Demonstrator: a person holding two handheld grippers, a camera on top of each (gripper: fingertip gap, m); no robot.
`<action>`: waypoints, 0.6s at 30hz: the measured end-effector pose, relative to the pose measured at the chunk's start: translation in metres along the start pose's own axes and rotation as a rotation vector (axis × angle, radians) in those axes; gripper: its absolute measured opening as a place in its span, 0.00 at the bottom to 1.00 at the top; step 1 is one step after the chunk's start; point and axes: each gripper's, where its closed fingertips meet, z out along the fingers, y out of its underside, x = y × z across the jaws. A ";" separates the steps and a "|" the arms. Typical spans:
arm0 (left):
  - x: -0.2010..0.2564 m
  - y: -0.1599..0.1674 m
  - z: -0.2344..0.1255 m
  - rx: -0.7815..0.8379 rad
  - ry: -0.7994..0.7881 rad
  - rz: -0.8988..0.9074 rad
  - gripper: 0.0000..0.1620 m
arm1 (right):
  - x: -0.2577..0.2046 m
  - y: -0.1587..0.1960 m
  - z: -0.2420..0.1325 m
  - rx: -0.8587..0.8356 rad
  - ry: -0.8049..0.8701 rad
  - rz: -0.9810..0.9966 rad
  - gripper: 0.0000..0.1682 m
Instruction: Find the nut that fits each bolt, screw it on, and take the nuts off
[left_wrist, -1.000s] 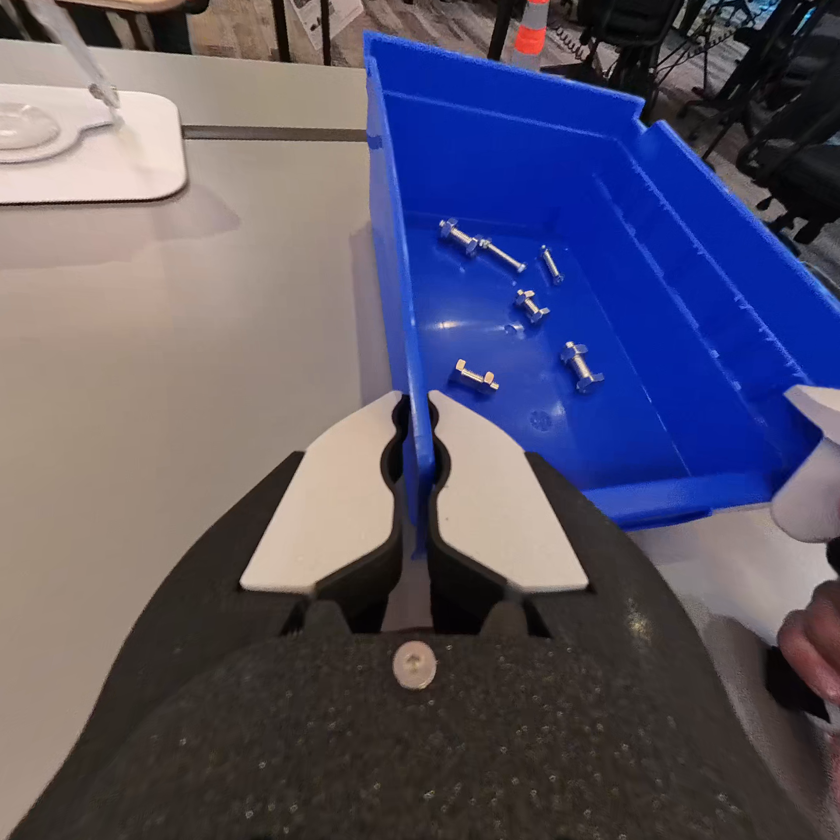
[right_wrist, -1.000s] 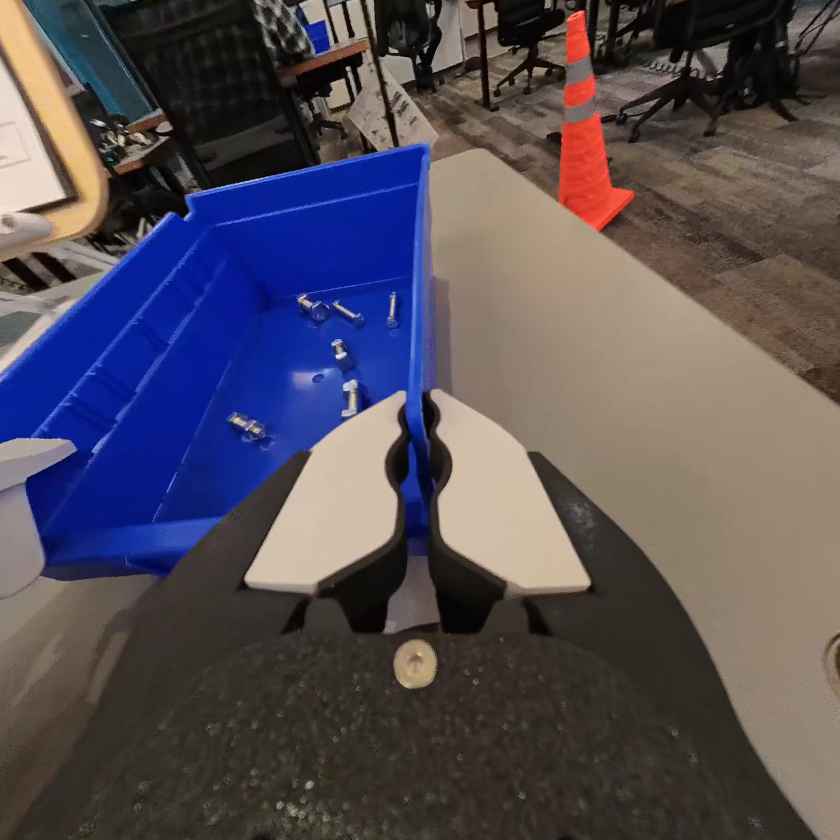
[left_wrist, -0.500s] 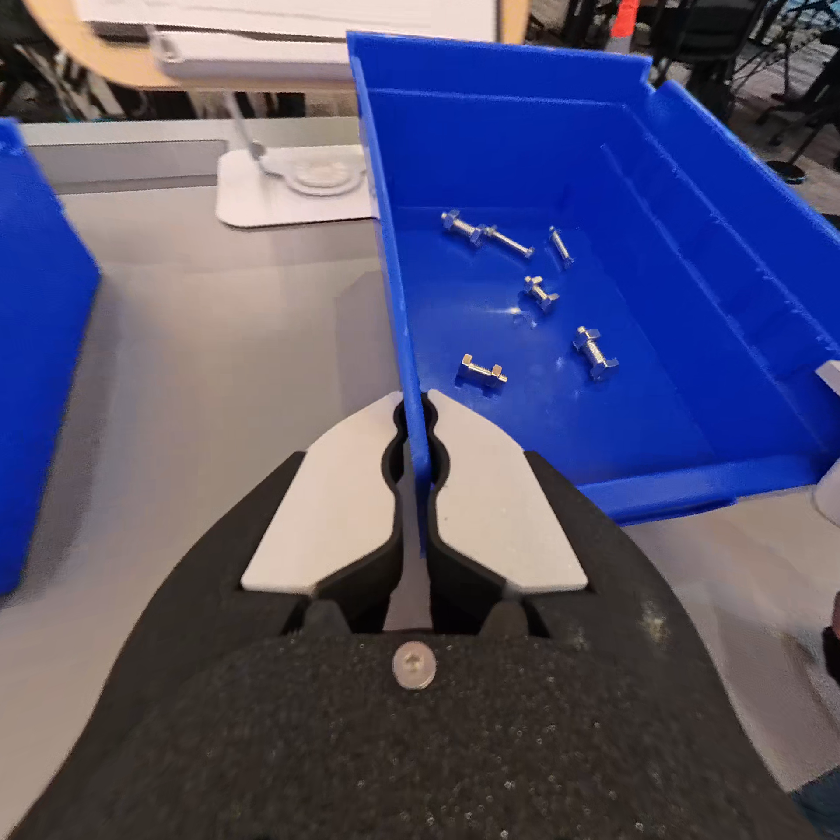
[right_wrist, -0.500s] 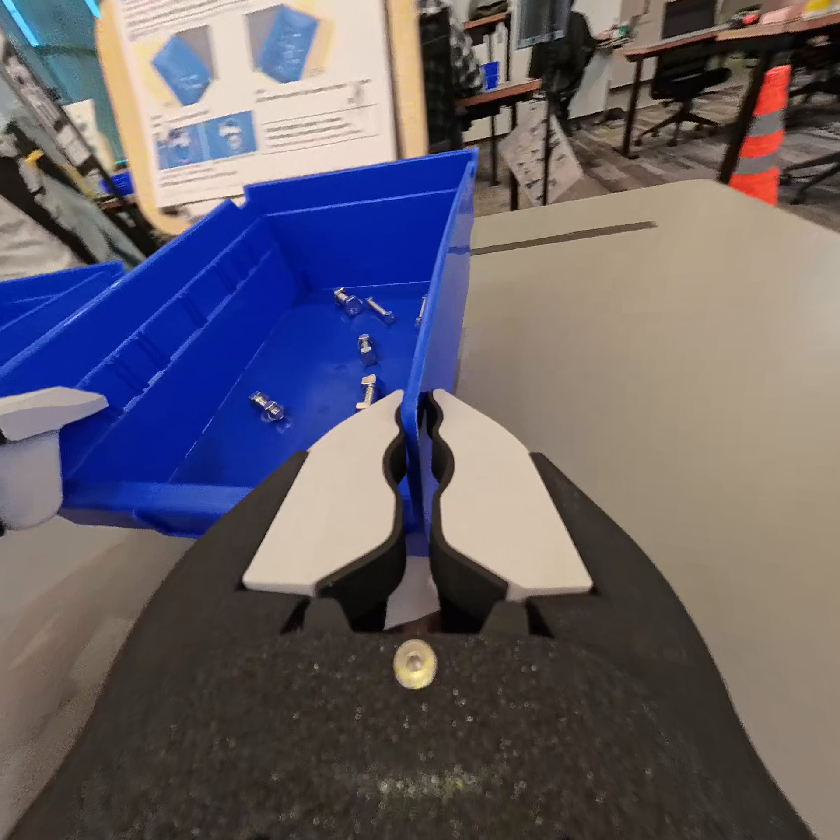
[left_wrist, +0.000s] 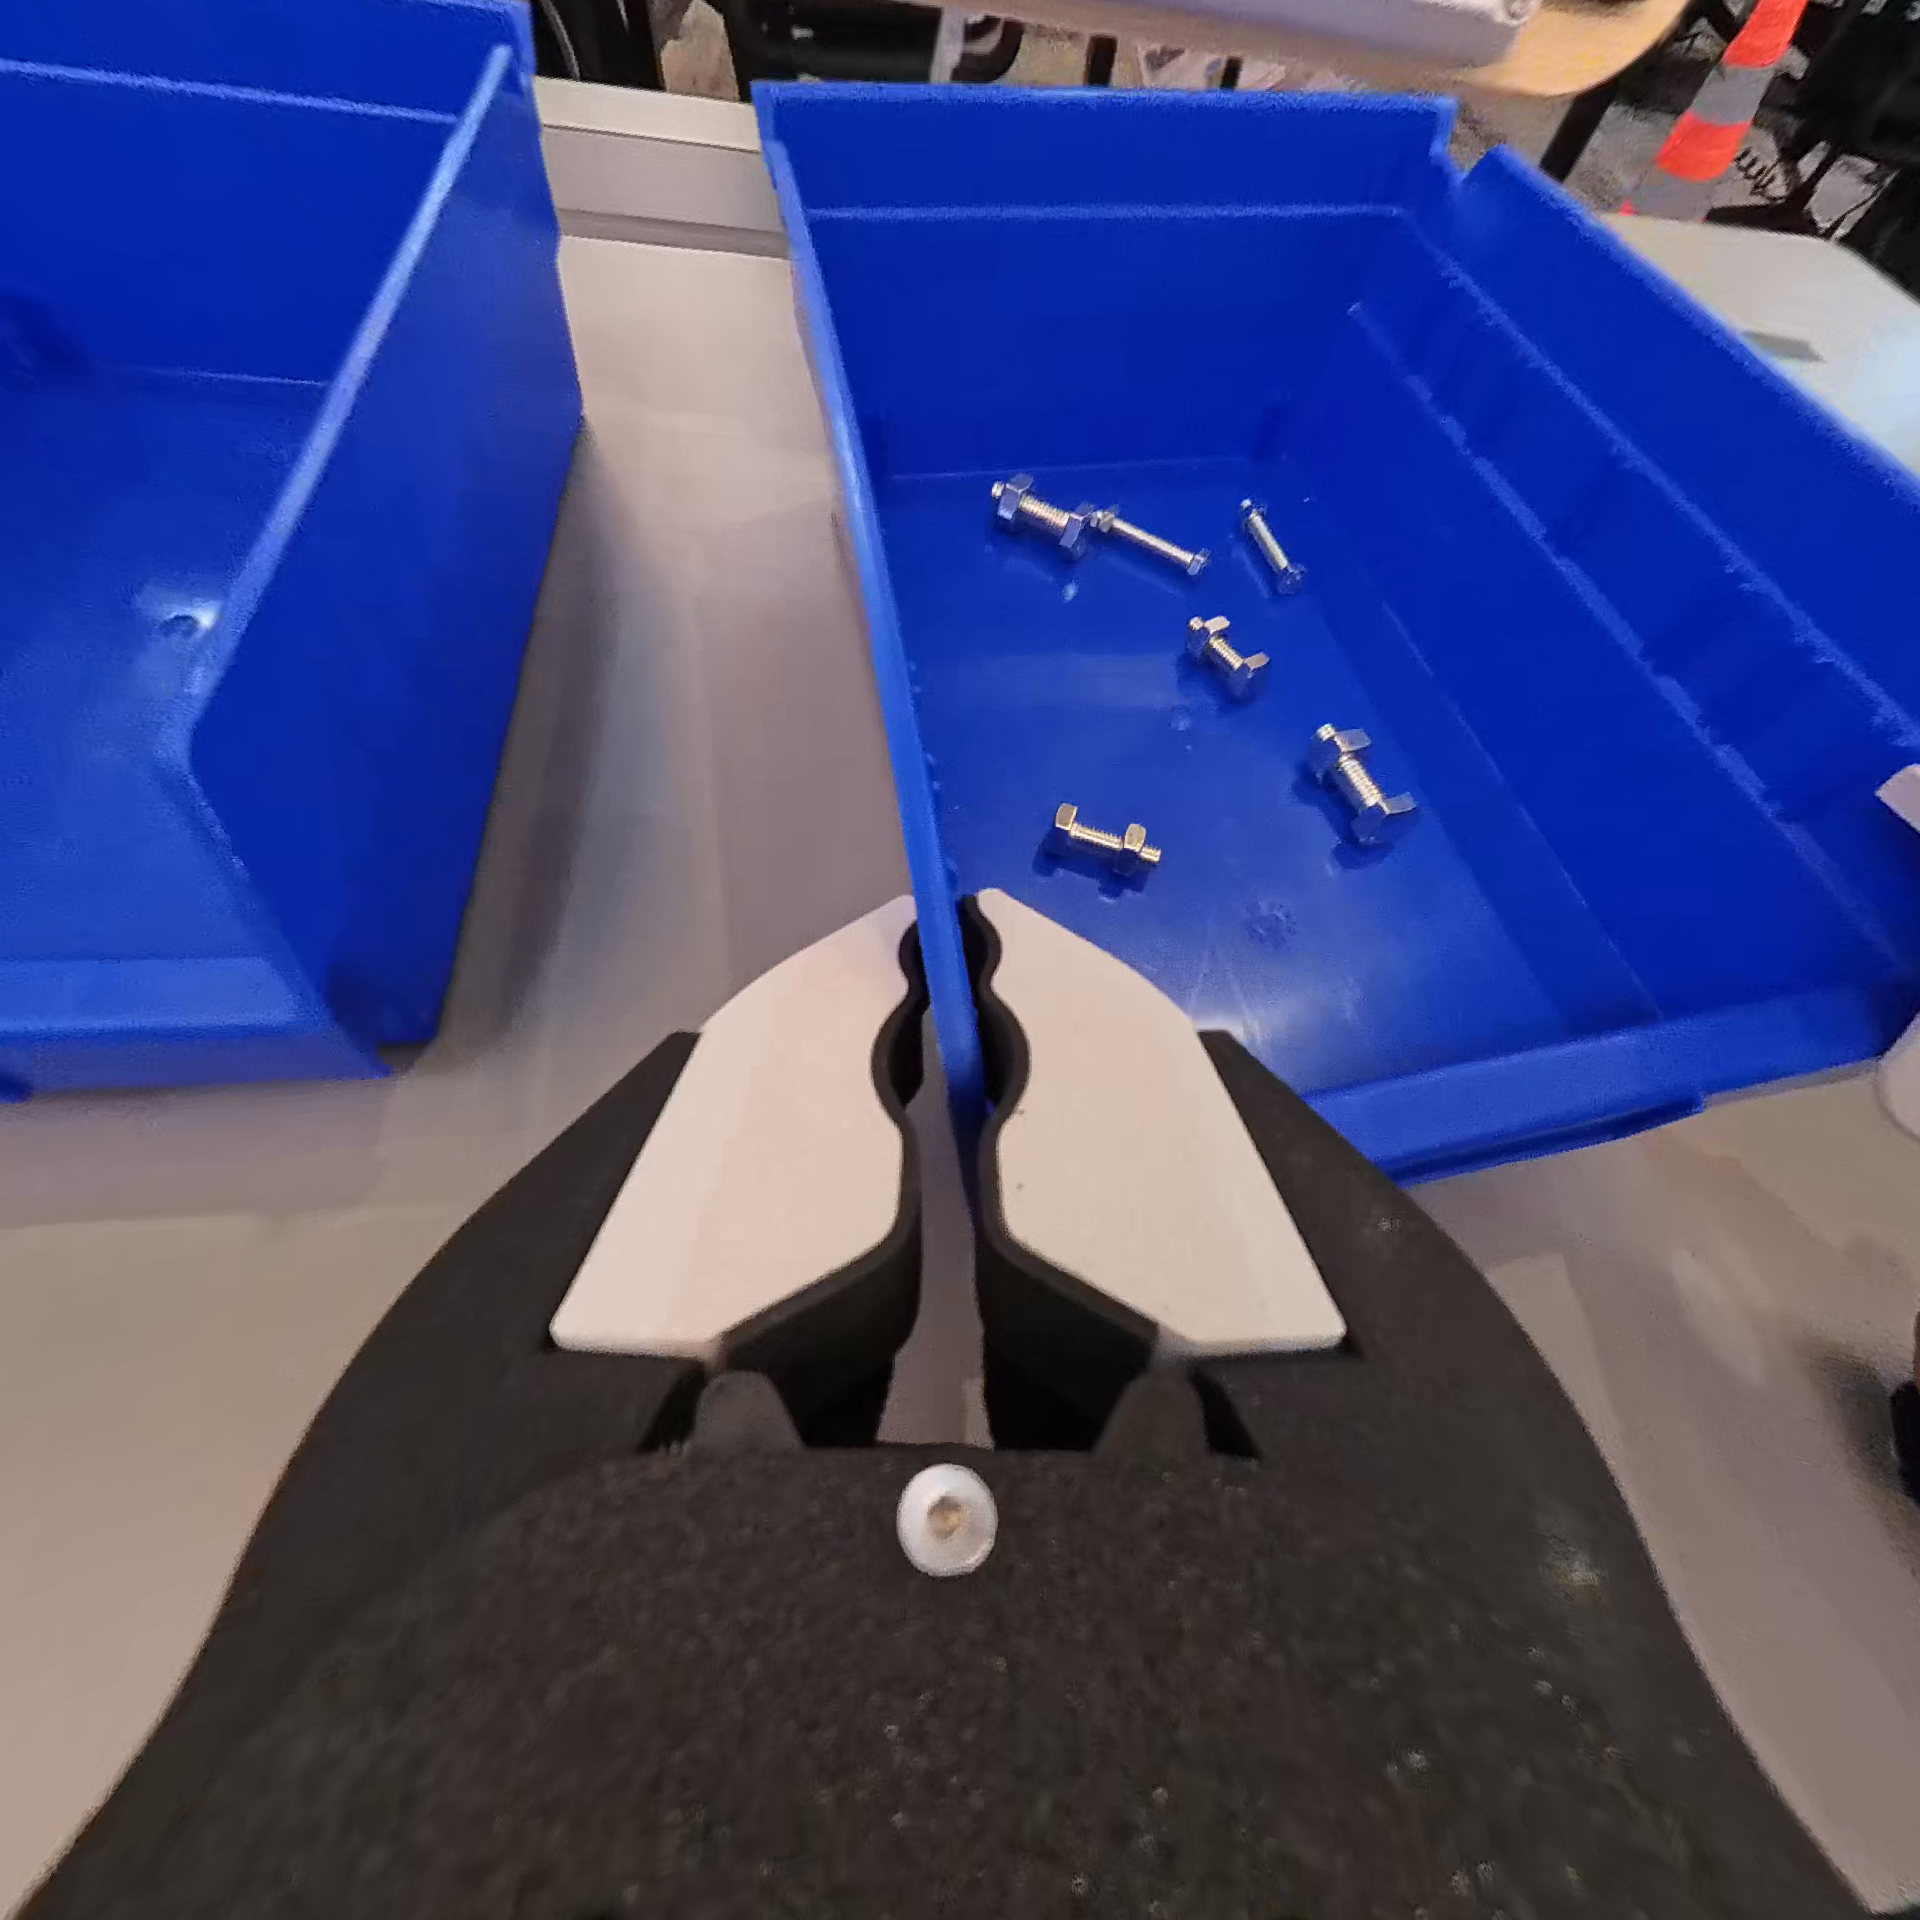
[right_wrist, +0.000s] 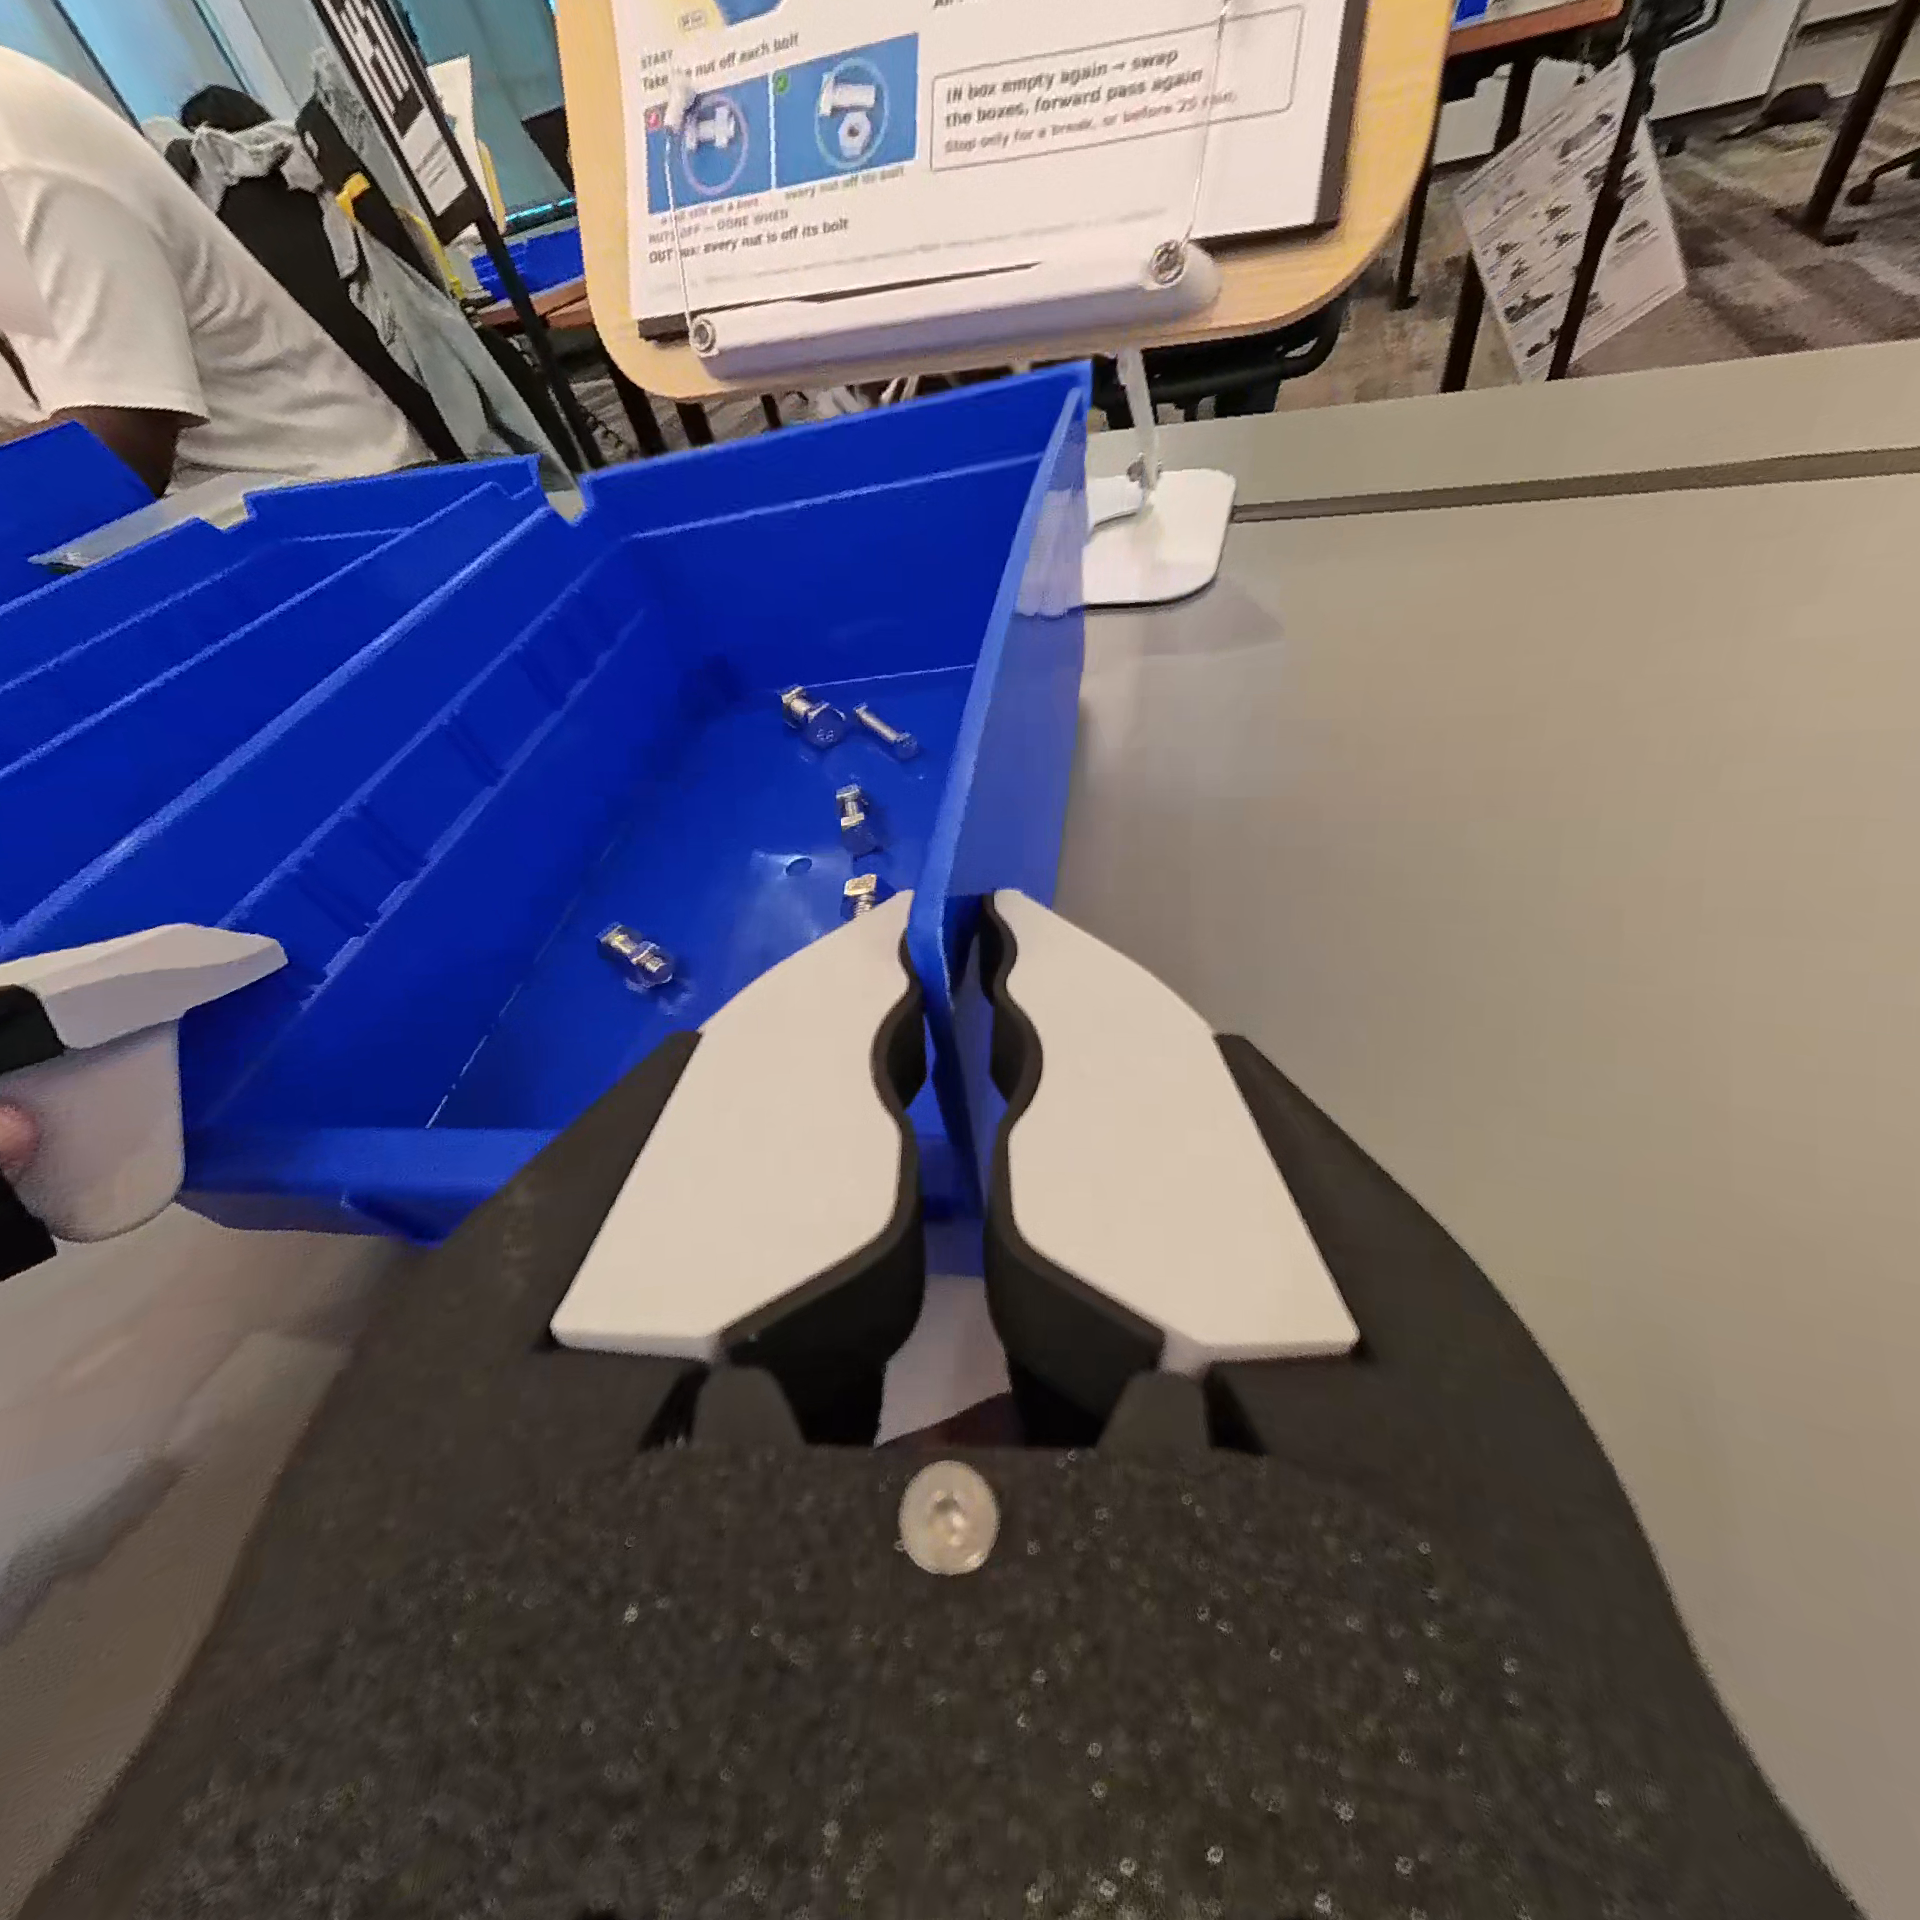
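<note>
Gripping opposite side walls of the blue bin (left_wrist: 1039, 270), left tongs (left_wrist: 948, 914) and right tongs (right_wrist: 948, 914) clamp tight.

The left wrist view looks forward and down along its jaws, very near, from the bin's (left_wrist: 1351, 1101) near left corner, the left wall between the jaws. Right of the jaws lies the bin floor with bolts (left_wrist: 1101, 836); left of them a second bin (left_wrist: 312, 582) on the table (left_wrist: 675, 623).

The right wrist view looks the same way from the near right corner, the right wall between its jaws, bin (right_wrist: 312, 1153) to their left, bare table (right_wrist: 1507, 831) to their right. Both views share the bin's inside and bolts (right_wrist: 636, 954).
</note>
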 end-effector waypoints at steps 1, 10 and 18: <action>-0.002 -0.001 0.001 -0.001 -0.003 -0.011 0.03 | -0.001 0.002 0.003 -0.013 -0.008 0.004 0.04; 0.011 0.000 -0.029 -0.013 0.215 -0.048 0.40 | -0.013 0.003 0.010 -0.020 -0.135 -0.002 0.26; -0.111 0.019 -0.118 0.029 0.194 -0.107 0.44 | -0.008 -0.025 -0.035 0.282 -0.064 -0.247 0.20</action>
